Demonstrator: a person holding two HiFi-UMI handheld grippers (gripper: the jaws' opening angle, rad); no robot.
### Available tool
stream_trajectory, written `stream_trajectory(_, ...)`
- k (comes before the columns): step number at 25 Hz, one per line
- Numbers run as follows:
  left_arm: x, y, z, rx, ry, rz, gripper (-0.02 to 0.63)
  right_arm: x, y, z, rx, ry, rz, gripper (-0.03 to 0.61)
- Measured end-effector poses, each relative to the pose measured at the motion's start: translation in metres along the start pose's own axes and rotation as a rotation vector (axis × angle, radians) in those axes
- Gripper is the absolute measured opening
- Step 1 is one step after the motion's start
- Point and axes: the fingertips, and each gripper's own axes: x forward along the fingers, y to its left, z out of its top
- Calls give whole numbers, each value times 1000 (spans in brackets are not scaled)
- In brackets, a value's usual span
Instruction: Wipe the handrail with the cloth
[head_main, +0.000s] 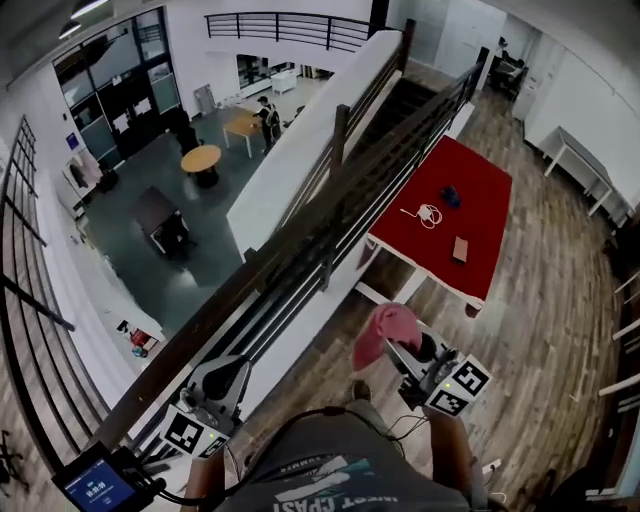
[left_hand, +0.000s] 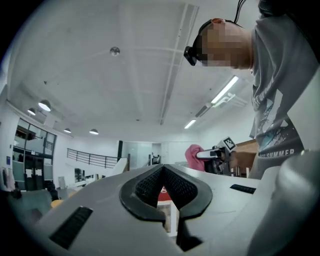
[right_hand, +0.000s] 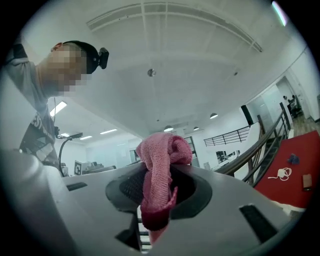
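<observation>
Head view: person stood at the handrail (head_main: 290, 235) of an upper floor, one gripper in each hand, an open hall down below.
Right gripper (head_main: 405, 352): jaws were clamped on the pink cloth (head_main: 383, 330), which bunched up above the pads and hung down between them too.
Left gripper (head_main: 222, 372): jaws were together at the tips with nothing in them, you could just see through the gap lower down.
Cloth location: up in the air on the floor side of the railing, over the wood floor, not touching the rail.
Handrail axis: dark top bar ran diagonally, from near the person's left side away toward the far right.
Which way from the cloth: rail lay to the left of the right gripper and a bit ahead of it, with clear air between.
Nearer hand: left gripper sat just beside the rail, couldn't tell if it touched, but it had no cloth.
Background: red table (head_main: 490, 200) sat beyond the right gripper with small bits on it.
My guess: right gripper would need to swing left onto the top bar, then slide along that diagonal.
</observation>
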Motion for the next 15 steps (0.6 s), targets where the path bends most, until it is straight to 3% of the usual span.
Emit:
stream_trajectory(7,65,42,-11,-19,49,260,6,104,-123,-6,37,58,178,84)
stream_trajectory(11,119,51,-15,-32,72,402,6,158,-227,-11,6,155,184,84)
stream_trajectory(15,149,54,-24,-25,105,555,6,228,-346,-48,-77,280,155,84)
